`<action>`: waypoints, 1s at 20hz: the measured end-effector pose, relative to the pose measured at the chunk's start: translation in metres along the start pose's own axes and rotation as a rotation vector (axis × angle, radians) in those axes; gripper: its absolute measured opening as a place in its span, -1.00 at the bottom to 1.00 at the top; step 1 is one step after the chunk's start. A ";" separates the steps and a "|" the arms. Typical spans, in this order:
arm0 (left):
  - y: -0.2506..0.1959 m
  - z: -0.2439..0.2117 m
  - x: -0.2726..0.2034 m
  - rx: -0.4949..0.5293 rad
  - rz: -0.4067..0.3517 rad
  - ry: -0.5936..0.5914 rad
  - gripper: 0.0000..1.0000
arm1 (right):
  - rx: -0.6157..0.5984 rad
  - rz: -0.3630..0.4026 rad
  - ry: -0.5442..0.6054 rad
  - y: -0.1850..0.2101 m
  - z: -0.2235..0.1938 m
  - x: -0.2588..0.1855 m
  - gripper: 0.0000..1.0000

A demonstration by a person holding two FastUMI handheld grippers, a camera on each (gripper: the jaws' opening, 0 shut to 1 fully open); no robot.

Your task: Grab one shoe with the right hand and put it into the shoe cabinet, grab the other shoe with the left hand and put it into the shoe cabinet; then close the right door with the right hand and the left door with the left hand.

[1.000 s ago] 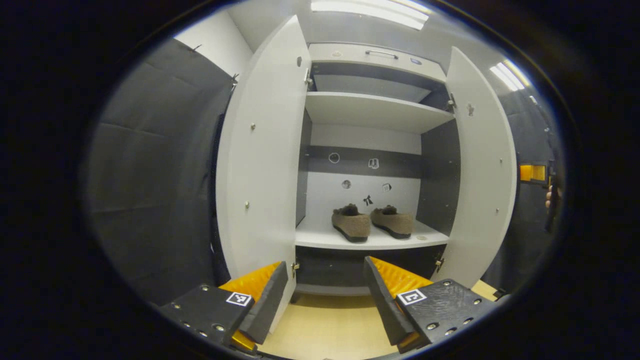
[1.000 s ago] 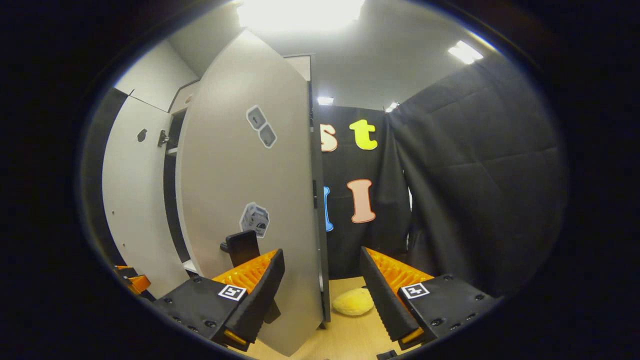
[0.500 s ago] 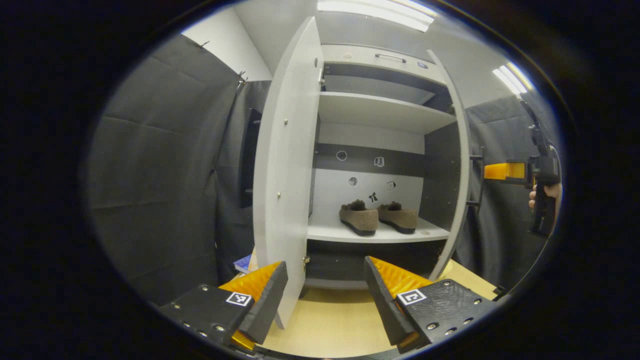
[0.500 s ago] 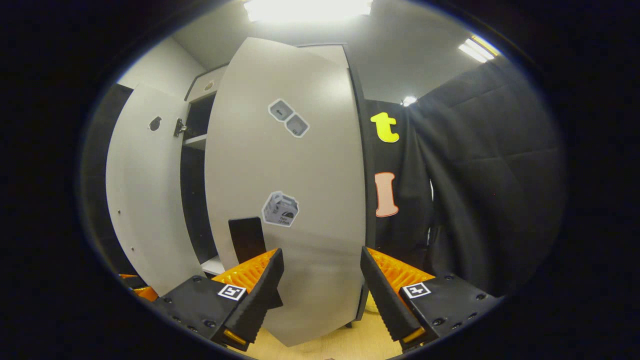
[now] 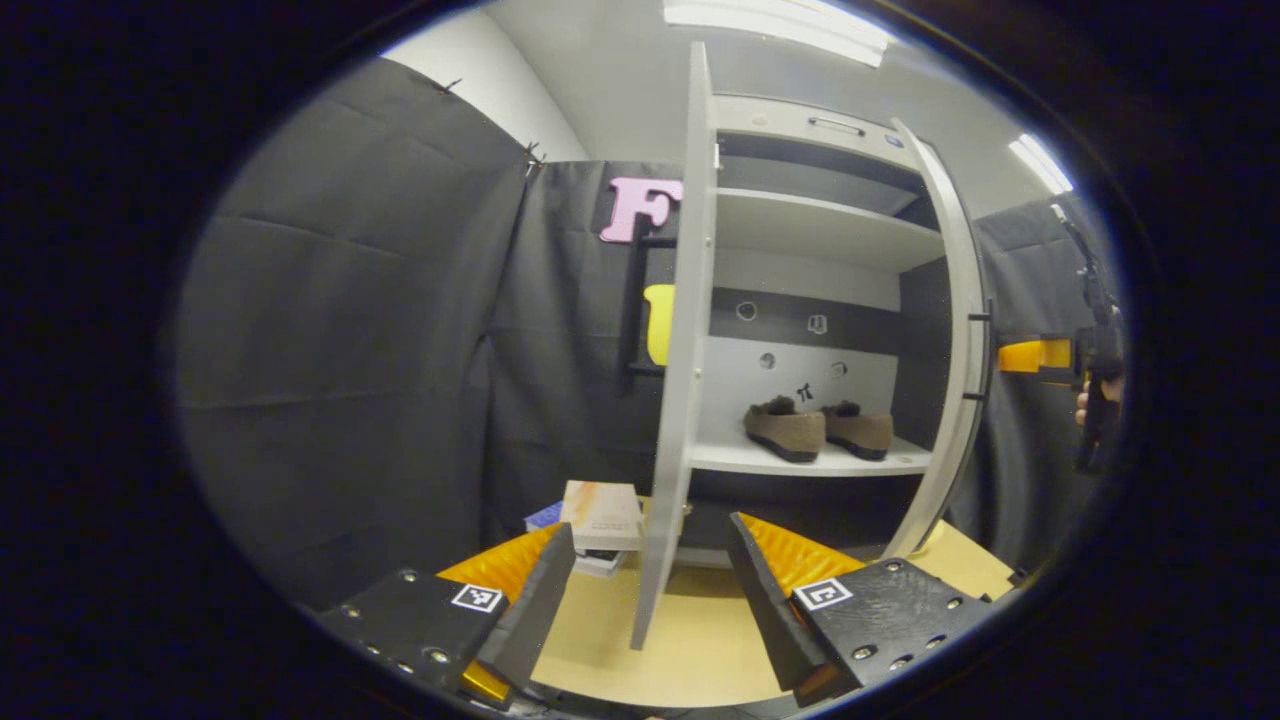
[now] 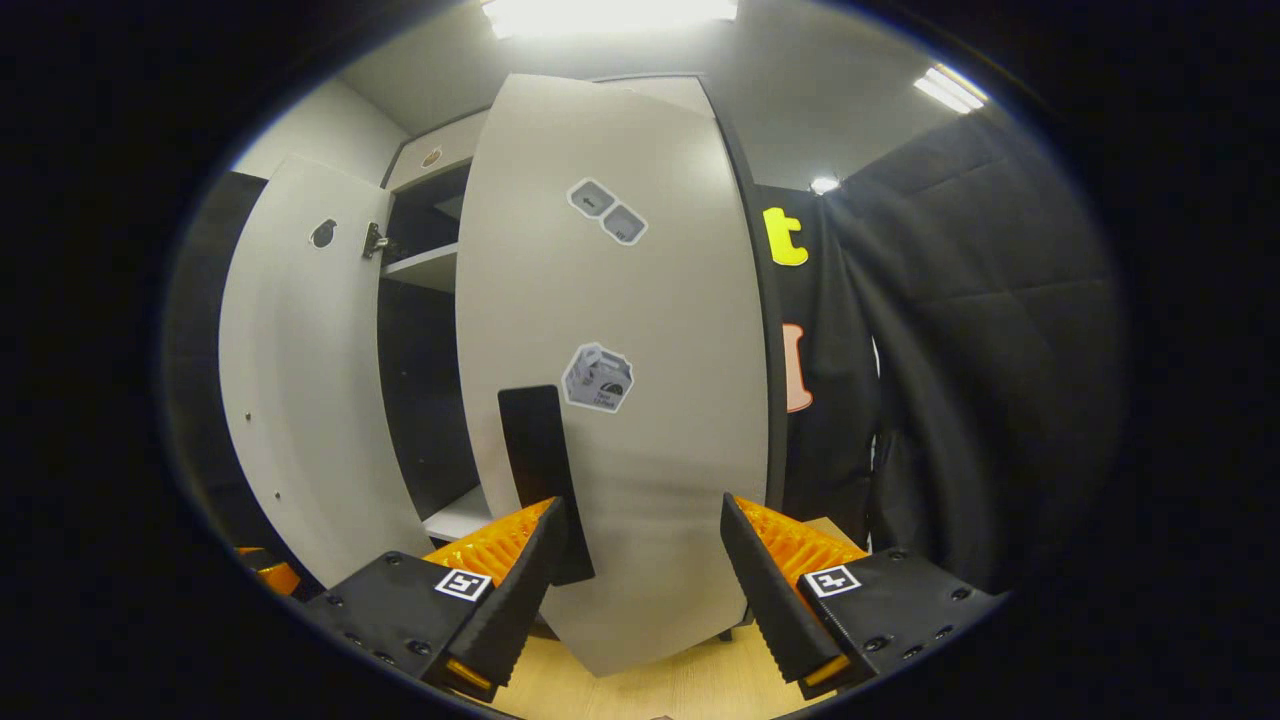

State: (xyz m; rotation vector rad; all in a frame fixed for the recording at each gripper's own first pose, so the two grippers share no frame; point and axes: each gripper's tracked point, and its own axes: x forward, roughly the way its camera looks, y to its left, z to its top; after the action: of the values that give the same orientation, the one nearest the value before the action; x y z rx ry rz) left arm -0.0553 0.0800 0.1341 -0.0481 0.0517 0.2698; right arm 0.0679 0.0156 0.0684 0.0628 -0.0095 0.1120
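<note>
Now both shoes are sitting on the cabinet shelf. Right claw is gaping at the right door; left claw is gaping around the left door's edge.

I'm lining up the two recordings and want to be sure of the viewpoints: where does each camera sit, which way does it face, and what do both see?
Left gripper view: rides the left gripper, facing the left door's edge and the shoes on the shelf; its own open fingers show low, the right gripper and a hand far right.
Right gripper view: rides the right gripper, facing the right door's outer face close up; its own open fingers show low.
Shared: both doors and the cabinet.
</note>
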 end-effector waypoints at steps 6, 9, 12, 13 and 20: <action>0.040 0.030 0.012 -0.053 0.108 -0.054 0.77 | 0.002 0.030 0.073 0.014 -0.037 0.001 0.95; 0.059 0.050 0.021 -0.058 0.132 -0.095 0.65 | 0.002 0.046 0.105 0.019 -0.053 -0.007 0.95; 0.063 0.064 0.028 -0.048 0.102 -0.124 0.77 | 0.011 0.063 0.140 0.024 -0.073 -0.016 0.95; 0.064 0.069 0.033 -0.043 0.090 -0.129 0.77 | 0.014 0.066 0.155 0.025 -0.081 -0.019 0.95; 0.069 0.095 0.058 -0.037 -0.008 -0.155 0.92 | 0.031 0.062 0.228 0.025 -0.119 -0.047 0.96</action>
State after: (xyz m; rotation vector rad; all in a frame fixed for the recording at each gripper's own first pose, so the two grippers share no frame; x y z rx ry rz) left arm -0.0138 0.1669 0.2230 -0.0637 -0.1079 0.2656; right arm 0.0189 0.0424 -0.0490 0.0806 0.2177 0.1805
